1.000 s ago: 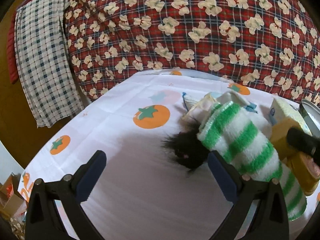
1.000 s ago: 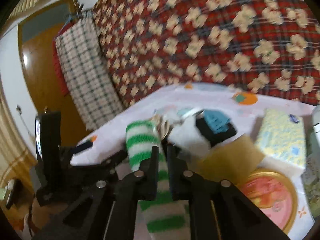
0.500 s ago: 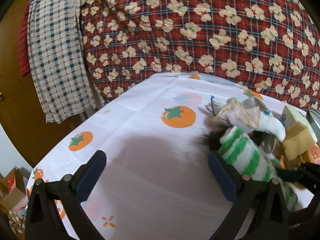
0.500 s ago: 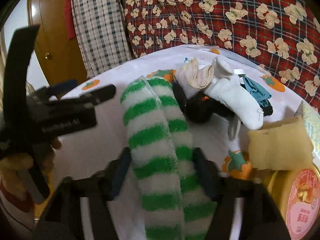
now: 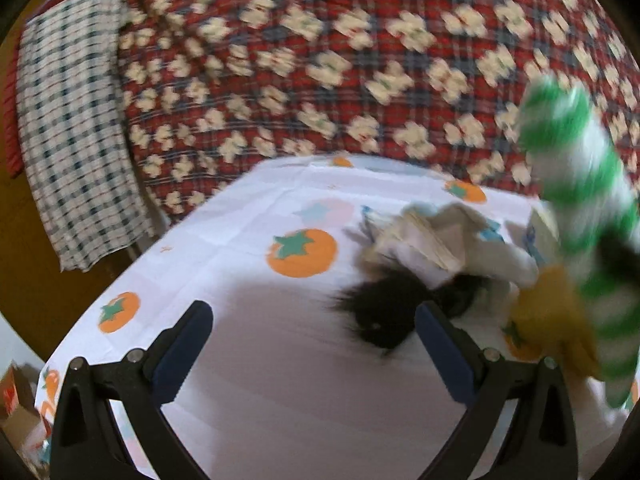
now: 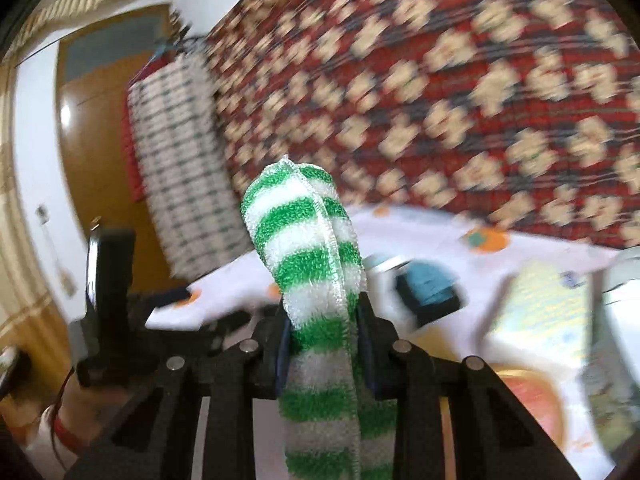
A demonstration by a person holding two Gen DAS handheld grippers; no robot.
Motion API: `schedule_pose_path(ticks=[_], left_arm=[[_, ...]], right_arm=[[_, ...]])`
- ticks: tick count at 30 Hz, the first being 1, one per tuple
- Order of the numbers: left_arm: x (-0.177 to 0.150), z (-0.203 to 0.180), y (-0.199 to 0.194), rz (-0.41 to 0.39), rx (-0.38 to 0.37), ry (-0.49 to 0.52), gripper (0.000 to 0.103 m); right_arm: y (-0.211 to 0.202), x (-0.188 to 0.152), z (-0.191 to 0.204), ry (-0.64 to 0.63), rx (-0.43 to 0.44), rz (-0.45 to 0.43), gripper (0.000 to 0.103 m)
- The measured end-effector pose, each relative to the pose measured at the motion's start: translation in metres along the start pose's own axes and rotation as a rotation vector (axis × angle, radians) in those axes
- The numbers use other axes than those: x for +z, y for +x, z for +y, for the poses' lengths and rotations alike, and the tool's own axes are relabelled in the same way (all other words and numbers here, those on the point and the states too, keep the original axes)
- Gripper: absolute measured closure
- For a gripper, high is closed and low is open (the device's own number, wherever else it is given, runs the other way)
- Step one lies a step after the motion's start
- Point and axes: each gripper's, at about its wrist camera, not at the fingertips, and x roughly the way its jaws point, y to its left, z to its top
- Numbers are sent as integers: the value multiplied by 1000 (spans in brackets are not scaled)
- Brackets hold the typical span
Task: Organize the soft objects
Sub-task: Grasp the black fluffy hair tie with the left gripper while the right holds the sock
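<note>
Right gripper point(image 6: 322, 336), jaws just closed in, pinches the green-striped fuzzy sock point(image 6: 308, 256) lifted above the sock pile point(image 5: 436, 248) – its dangling end could snag there – while left gripper point(image 5: 314, 346) stands spread, empty

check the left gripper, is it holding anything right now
No, the left gripper stands wide open over the tablecloth, with only bare cloth between its pads, while the black fluffy item lies just beyond them.
</note>
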Motion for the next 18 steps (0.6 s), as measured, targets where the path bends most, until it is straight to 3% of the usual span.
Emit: schedule_pose_path(ticks=[5,10,11,13,14,15,18], left_arm=[[4,-25,22,64,-51,94,1],[8,-49,48,130,-92,179,12],[8,-54,55,149,-98,198,16],[6,-60,67,189,-110,206,34],[6,-62,72,208,-123,204,49],[5,-64,77,227,-135,204,56],[2,-63,83,276,-186,177,60]], right_arm=[[-19,6,-28,76,-80,-58,72],[-23,9,-46,134,-117,-78,72],[-23,10,-48,137,-124,-77,72],[-22,8,-50,143,-129,-70,72],[-21,8,-50,142,-130,-65,72],[-19,7,-49,140,-132,-60,72],[-17,7,-48,129,-147,-60,72]])
